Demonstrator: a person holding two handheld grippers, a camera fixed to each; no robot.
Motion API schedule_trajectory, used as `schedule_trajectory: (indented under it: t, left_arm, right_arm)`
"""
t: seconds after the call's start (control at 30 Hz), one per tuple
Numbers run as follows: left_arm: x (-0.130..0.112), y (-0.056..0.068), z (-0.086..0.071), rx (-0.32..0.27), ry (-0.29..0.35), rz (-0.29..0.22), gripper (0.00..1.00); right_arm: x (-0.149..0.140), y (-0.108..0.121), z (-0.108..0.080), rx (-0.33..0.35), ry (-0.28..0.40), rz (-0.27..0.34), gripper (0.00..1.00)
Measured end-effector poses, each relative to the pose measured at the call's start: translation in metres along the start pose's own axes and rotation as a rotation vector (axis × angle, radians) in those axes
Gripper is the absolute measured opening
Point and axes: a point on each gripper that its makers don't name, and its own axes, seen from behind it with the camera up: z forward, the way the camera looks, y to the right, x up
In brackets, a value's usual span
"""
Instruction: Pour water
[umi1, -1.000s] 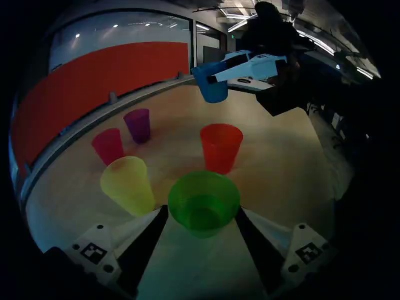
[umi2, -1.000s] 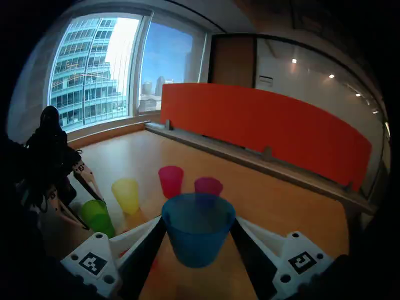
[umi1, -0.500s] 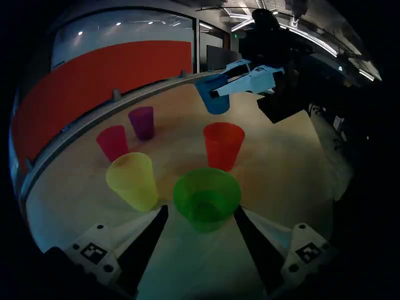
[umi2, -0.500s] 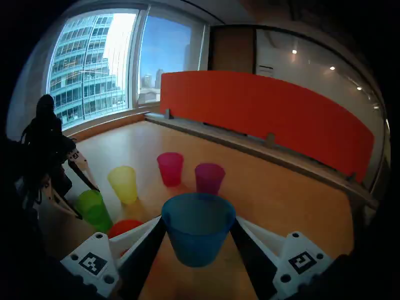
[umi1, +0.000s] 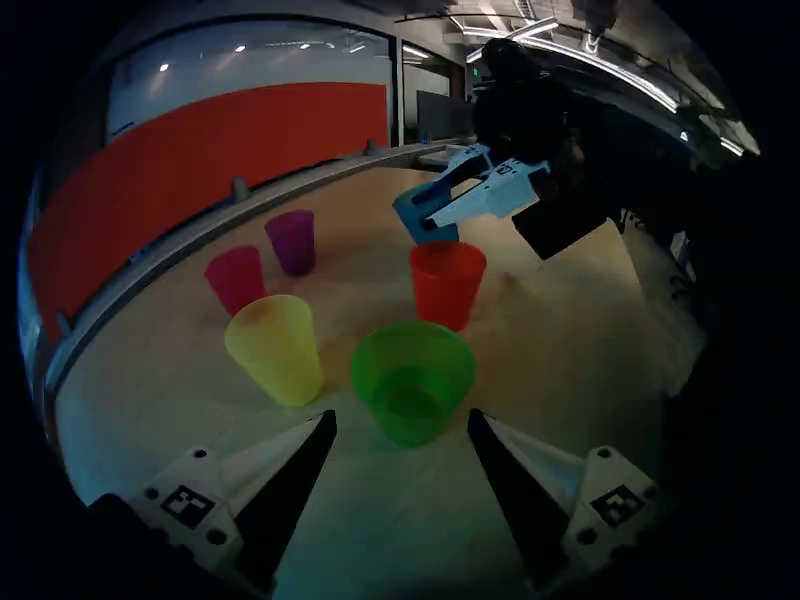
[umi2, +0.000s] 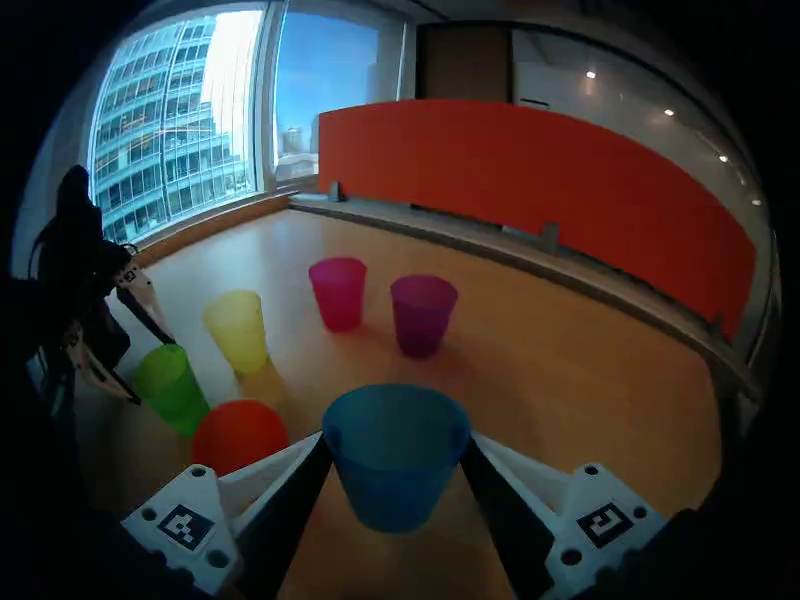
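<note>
Clamping blue cup (umi2: 396, 470), right gripper (umi2: 396, 440) holds it tilted, red cup (umi2: 240, 436) near at 8 o'clock; left gripper (umi1: 400, 415) fingers apart, green cup (umi1: 412, 375) loose between tips.

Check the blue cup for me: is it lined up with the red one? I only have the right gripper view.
Observer: In the left gripper view the blue cup hangs above the table, tilted, at the far rim of the red cup.
Operator: Pouring?
Observer: Cannot tell. The blue cup's lower edge overlaps the red rim there, and the picture is dim.
Operator: Left side?
Observer: The left gripper has its jaws spread. The green cup stands upright just past their tips, with bare table between it and one finger.
</note>
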Motion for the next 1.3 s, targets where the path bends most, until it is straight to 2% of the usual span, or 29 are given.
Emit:
schedule_trajectory:
  t: [0.27, 0.67, 1.13, 1.3]
  left_arm:
    - [0.001, 0.003, -0.003, -0.006, 0.008, -0.004, 0.98]
    - [0.002, 0.006, -0.006, -0.002, 0.014, 0.006, 0.98]
    - [0.0, 0.002, -0.008, 0.017, 0.012, 0.013, 0.98]
    - [-0.001, 0.004, -0.009, 0.019, 0.014, 0.017, 0.98]
  right_arm:
    - [-0.014, 0.0, 0.005, 0.007, -0.036, 0.018, 0.9]
    - [-0.028, -0.002, 0.006, 0.012, -0.083, 0.008, 0.9]
    - [-0.037, -0.002, -0.004, 0.005, -0.093, 0.003, 0.91]
    - [-0.043, -0.001, -0.008, -0.009, -0.097, -0.003, 0.91]
